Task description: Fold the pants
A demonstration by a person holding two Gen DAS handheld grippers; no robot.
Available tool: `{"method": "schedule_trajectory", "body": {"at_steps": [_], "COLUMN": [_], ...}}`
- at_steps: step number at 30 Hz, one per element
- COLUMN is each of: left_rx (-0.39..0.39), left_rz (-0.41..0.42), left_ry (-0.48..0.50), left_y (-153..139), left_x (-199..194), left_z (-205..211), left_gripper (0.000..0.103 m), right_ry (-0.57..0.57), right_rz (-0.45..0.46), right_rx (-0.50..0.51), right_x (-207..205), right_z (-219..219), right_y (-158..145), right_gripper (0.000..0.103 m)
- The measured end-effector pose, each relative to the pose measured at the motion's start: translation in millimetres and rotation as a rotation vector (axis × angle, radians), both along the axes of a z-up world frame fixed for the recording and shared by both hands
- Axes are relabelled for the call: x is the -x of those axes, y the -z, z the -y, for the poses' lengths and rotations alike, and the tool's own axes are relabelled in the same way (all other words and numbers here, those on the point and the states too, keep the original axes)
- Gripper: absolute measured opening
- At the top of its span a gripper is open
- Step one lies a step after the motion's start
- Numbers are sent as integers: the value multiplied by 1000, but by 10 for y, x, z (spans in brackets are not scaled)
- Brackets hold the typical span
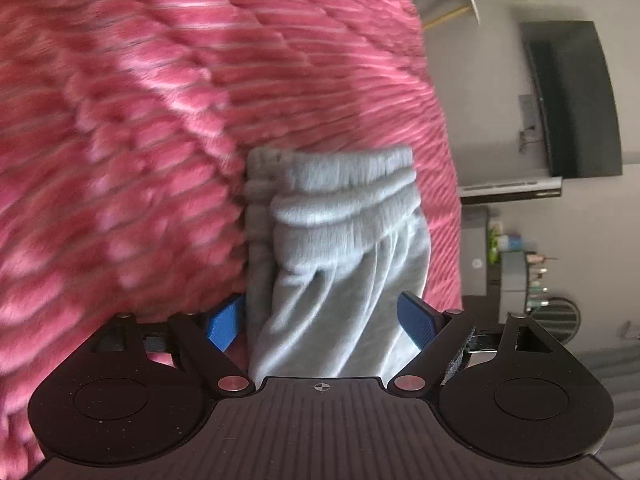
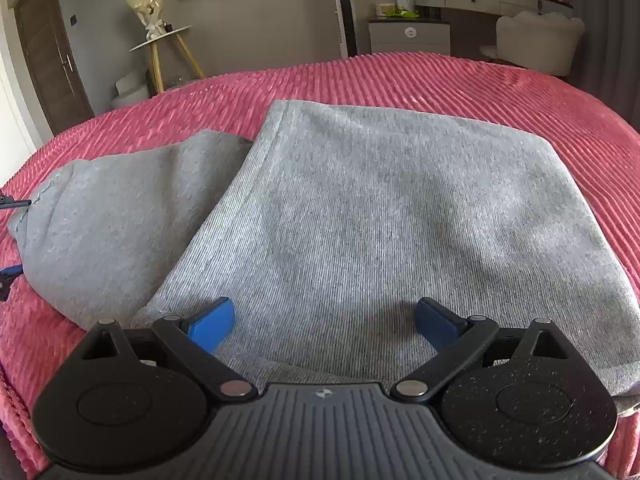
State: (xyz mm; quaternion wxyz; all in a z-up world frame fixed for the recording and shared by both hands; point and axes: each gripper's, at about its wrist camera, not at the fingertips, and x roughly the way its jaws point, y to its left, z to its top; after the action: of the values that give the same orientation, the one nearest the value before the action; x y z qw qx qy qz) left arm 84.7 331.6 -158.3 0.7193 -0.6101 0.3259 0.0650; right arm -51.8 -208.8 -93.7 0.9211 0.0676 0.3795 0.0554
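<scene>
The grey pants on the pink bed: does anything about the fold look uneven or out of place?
Yes. In the right wrist view, the grey pants lie mostly flat, but one part sticks out to the left from under the folded panel, rumpled and puffed. Nothing looks damaged or spilled on the pink bedspread.

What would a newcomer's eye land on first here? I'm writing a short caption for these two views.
First, the ribbed pink plush bedspread that fills both views. On it lie the soft grey sweatpants, partly folded, one panel laid over the bulging part at left. In the left wrist view their gathered elastic waistband sits bunched ahead of the open blue-padded left gripper; the right gripper is open over the fabric.
</scene>
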Motion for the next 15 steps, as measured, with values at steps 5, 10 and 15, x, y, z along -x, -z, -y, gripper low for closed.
{"method": "schedule_trajectory", "body": {"at_steps": [5, 10, 15], "left_rx": [94, 59, 17], "left_rz": [88, 143, 174], "left_ry": [-21, 37, 50], "left_y": [124, 90, 134], "left_x": [23, -81, -153], "left_z": [-153, -140, -89], "left_gripper": [87, 87, 81], "right_ry": [2, 8, 15], "right_rz": [0, 0, 2], "right_rx": [-2, 4, 9], "right_x": [3, 15, 19], "right_z": [0, -10, -23], "right_y": [-4, -6, -1], "right_gripper": [97, 97, 97]}}
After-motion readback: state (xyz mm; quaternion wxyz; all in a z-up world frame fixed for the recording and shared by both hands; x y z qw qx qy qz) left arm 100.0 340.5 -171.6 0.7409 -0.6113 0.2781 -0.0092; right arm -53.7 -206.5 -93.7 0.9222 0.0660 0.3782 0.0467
